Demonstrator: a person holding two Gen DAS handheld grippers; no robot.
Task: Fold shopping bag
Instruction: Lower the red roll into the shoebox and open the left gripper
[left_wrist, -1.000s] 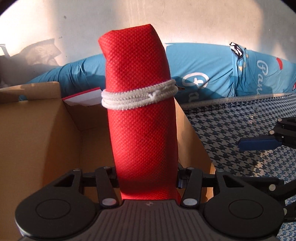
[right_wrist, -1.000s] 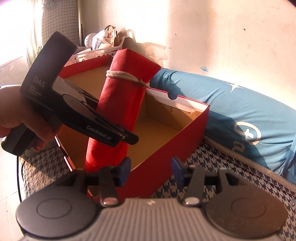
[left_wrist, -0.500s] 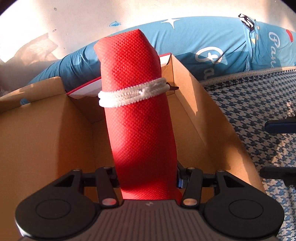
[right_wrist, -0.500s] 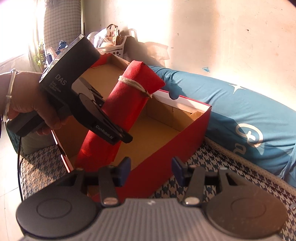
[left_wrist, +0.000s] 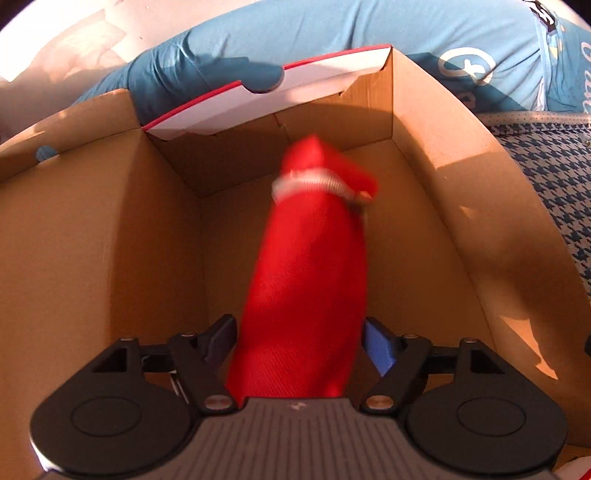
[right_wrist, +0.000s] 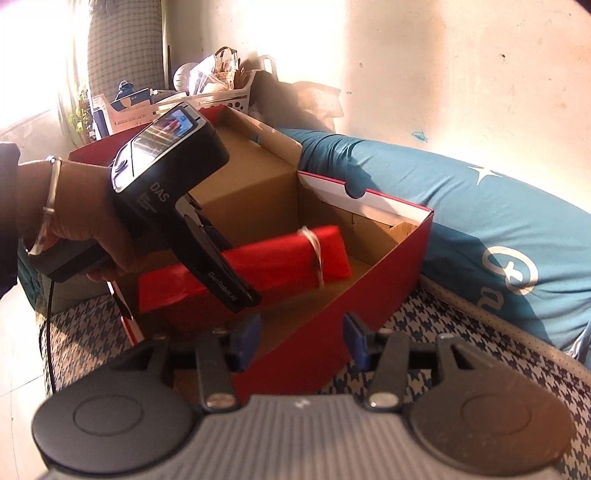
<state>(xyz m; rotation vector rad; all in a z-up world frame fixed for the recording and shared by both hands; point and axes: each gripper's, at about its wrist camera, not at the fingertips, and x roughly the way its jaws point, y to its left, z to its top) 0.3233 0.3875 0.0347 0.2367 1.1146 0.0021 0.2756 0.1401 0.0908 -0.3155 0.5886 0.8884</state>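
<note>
1. We see the rolled red shopping bag (left_wrist: 306, 280), bound near its far end by a white elastic band (left_wrist: 310, 182), lying inside the open cardboard box (left_wrist: 436, 229); the left wrist view is motion-blurred.
2. Our left gripper (left_wrist: 297, 338) has its fingers spread to either side of the roll's near end. We see a narrow gap at the blue right pad (left_wrist: 378, 349), so we cannot tell whether it has hold of the bag.
3. In the right wrist view the bag (right_wrist: 280, 258) slants across the box, its banded end to the far right, with the left gripper's black body (right_wrist: 177, 192) and the hand (right_wrist: 85, 225) over its near-left end.
4. Our right gripper (right_wrist: 301, 341) hangs with its jaws parted and nothing between them, near the box's red outer wall (right_wrist: 351, 310).
5. The box rests on a houndstooth cover (right_wrist: 461, 354), with a blue bolster (right_wrist: 480, 229) against the far wall.
</note>
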